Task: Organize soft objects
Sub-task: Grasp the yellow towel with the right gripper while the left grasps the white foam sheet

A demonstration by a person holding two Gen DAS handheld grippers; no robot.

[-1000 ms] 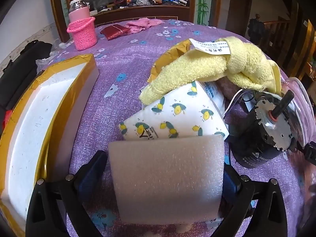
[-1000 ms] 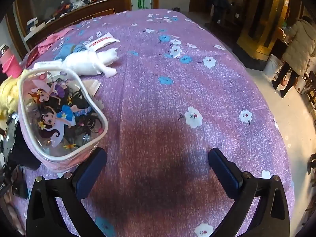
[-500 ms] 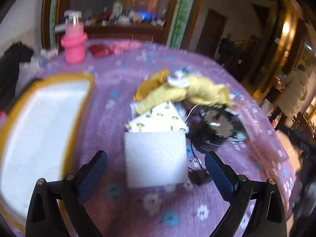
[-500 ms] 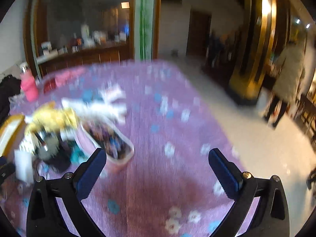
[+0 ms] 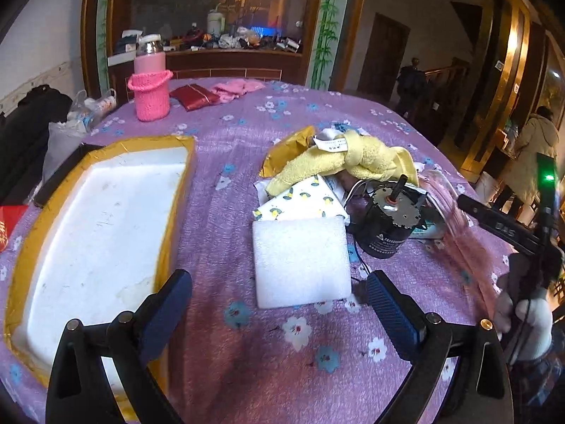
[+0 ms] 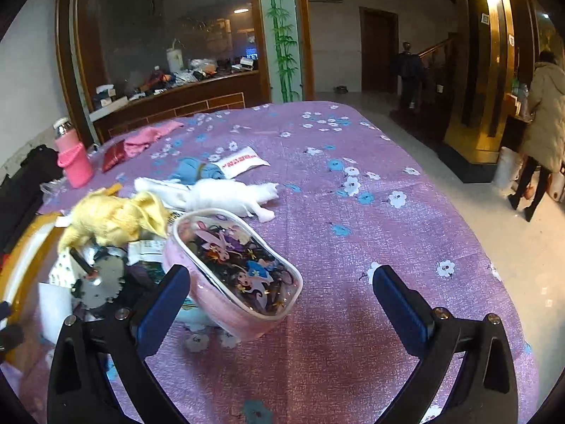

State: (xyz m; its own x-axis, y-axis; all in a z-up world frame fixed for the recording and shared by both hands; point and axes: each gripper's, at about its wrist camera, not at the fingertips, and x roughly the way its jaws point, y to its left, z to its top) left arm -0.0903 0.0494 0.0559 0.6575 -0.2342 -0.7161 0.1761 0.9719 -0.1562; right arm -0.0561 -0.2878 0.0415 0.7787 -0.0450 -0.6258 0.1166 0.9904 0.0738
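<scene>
Covering the round table, a purple floral cloth (image 5: 226, 335); both grippers (image 5: 279, 304) (image 6: 282, 300) spread, empty.

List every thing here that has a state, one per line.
Left tongs: open, empty.
Right tongs: open, empty.
Foam box: open, nothing inside.
White foam pad: flat on the cloth.
Yellow towel: knotted, atop the pile.
Pink pouch: closed, tilted.
Pink bottle: upright, capped.
</scene>
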